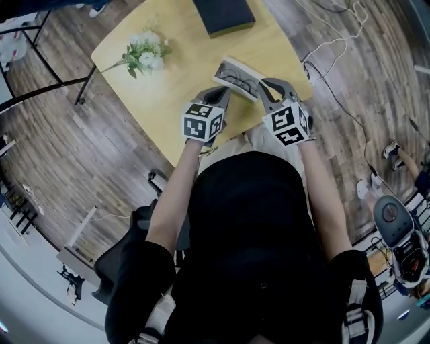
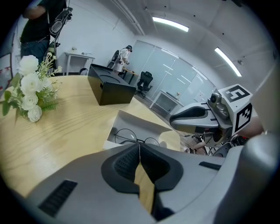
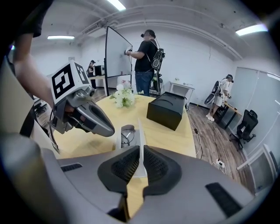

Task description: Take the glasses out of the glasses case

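An open white glasses case (image 1: pixel 236 67) lies near the front edge of the wooden table (image 1: pixel 175 80). Round thin-rimmed glasses (image 1: pixel 240 83) rest inside it, also seen in the left gripper view as glasses (image 2: pixel 135 139) and in the right gripper view as glasses (image 3: pixel 124 136). My left gripper (image 1: pixel 220 86) sits at the case's left end; in its own view the left gripper (image 2: pixel 139 148) is shut on the near rim of the case (image 2: pixel 140 122). My right gripper (image 1: pixel 266 84) is at the right end. There the right gripper (image 3: pixel 141 151) is shut on the thin upright flap of the case (image 3: pixel 140 131).
A bunch of white flowers (image 1: pixel 144 54) lies at the table's far left. A black box (image 1: pixel 225 15) stands at the far edge. Cables (image 1: pixel 336 60) run over the wooden floor to the right. People (image 3: pixel 146 57) stand further back in the room.
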A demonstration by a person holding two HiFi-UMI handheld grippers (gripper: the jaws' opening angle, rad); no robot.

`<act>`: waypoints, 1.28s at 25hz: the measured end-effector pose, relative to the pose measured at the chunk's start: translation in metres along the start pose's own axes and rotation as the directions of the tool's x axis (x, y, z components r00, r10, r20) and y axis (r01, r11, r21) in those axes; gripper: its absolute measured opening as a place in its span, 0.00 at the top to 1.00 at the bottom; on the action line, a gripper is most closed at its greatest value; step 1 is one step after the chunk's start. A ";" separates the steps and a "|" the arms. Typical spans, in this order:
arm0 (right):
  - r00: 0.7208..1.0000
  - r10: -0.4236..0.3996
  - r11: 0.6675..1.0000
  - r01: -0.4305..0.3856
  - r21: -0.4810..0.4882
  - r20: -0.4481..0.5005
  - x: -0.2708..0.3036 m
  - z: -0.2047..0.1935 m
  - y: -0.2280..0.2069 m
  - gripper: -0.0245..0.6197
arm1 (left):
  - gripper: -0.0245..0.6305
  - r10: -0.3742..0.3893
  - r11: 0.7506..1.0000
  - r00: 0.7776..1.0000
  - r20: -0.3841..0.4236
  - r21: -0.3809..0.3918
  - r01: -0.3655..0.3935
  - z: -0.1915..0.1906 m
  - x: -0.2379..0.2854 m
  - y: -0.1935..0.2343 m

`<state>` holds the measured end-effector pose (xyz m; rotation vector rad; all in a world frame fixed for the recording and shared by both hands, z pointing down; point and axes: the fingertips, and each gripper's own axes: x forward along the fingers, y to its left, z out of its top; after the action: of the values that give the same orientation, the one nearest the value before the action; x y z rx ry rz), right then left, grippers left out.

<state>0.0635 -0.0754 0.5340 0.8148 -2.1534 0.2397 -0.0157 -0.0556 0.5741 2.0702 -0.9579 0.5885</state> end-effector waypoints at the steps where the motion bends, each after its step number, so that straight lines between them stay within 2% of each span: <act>1: 1.000 0.004 1.000 -0.004 -0.001 0.004 0.000 0.002 0.002 0.89 | 0.93 0.000 1.000 1.000 0.004 -0.001 0.000 0.001 -0.001 -0.001; 12: 0.995 0.102 0.994 -0.101 -0.028 0.008 0.019 0.015 0.037 0.90 | 0.93 0.019 0.999 0.999 0.047 -0.027 -0.018 0.003 -0.019 -0.001; 17: 0.991 0.136 0.990 -0.136 -0.041 -0.022 0.033 0.012 0.050 0.90 | 0.93 0.034 0.999 0.997 0.065 -0.030 -0.032 0.000 -0.030 0.000; 26: 0.986 0.150 0.987 -0.154 -0.050 -0.071 0.056 0.002 0.049 0.90 | 0.93 0.066 0.997 0.993 0.097 -0.039 -0.062 -0.001 -0.042 0.006; 32: 0.987 0.132 0.989 -0.137 -0.049 -0.089 0.065 0.002 0.043 0.90 | 0.93 0.075 0.996 0.992 0.097 -0.049 -0.070 -0.002 -0.043 0.010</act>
<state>0.0050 -0.0736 0.5859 0.6176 -2.1274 0.2783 -0.0506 -0.0393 0.5513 2.0472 -1.0976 0.5008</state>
